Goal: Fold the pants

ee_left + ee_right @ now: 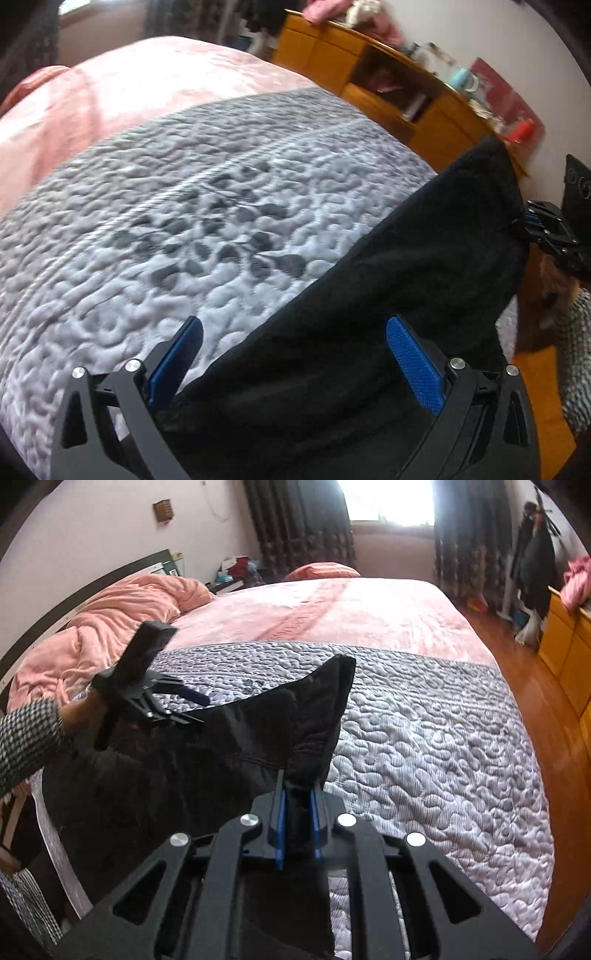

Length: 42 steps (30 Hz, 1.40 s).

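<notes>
The black pants (388,295) hang as a dark sheet over the grey quilted bedspread (184,221). My left gripper (295,332) is open, its blue pads wide apart, with pants cloth lying between and under them. My right gripper (297,794) is shut on a fold of the pants (240,746) and holds it up above the bed. The left gripper also shows in the right wrist view (184,705), open, at the far edge of the cloth. The right gripper shows in the left wrist view (532,225) at the pants' far edge.
A pink blanket (351,605) covers the far half of the bed, with a bunched pink duvet (110,627) at the headboard. An orange wooden cabinet (388,81) with clutter stands beside the bed. Wooden floor (535,709) runs along the right side.
</notes>
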Each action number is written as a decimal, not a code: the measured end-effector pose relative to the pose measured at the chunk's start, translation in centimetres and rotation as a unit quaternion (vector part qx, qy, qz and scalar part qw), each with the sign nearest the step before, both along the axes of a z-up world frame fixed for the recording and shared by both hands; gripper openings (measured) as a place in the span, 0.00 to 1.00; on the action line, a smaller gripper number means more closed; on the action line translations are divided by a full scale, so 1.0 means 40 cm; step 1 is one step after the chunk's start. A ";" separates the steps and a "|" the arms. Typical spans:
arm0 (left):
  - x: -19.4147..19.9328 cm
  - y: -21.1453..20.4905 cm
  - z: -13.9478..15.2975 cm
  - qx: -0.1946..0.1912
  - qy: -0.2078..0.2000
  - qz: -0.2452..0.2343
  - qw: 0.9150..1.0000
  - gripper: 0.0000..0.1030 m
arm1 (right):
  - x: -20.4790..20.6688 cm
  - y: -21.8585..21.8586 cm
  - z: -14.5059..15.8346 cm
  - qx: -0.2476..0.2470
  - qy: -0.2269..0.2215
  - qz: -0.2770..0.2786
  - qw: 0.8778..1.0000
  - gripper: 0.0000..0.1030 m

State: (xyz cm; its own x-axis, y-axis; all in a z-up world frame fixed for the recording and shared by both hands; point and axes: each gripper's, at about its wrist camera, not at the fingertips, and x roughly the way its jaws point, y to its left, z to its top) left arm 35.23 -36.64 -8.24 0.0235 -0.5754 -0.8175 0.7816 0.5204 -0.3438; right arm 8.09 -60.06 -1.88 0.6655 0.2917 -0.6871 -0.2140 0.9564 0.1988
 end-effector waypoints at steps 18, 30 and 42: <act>-0.077 0.017 0.026 -0.007 -0.047 0.020 0.999 0.08 | 0.024 -0.031 -0.078 0.013 0.021 -0.065 0.998 0.09; -0.539 0.077 0.205 0.032 -0.299 0.058 0.952 0.07 | -0.077 0.026 -0.049 -0.002 -0.057 -0.126 0.990 0.11; -0.827 0.088 0.100 0.034 -0.299 0.059 0.952 0.07 | -0.242 0.082 -0.102 -0.040 -0.045 -0.103 0.993 0.20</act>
State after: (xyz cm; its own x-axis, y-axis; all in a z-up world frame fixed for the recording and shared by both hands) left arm 2.17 -33.12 -4.22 0.5575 -0.4870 -0.6723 0.7622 0.6212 0.1821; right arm -1.59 -56.79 -5.96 0.7655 0.0905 -0.6371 -0.0257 0.9936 0.1103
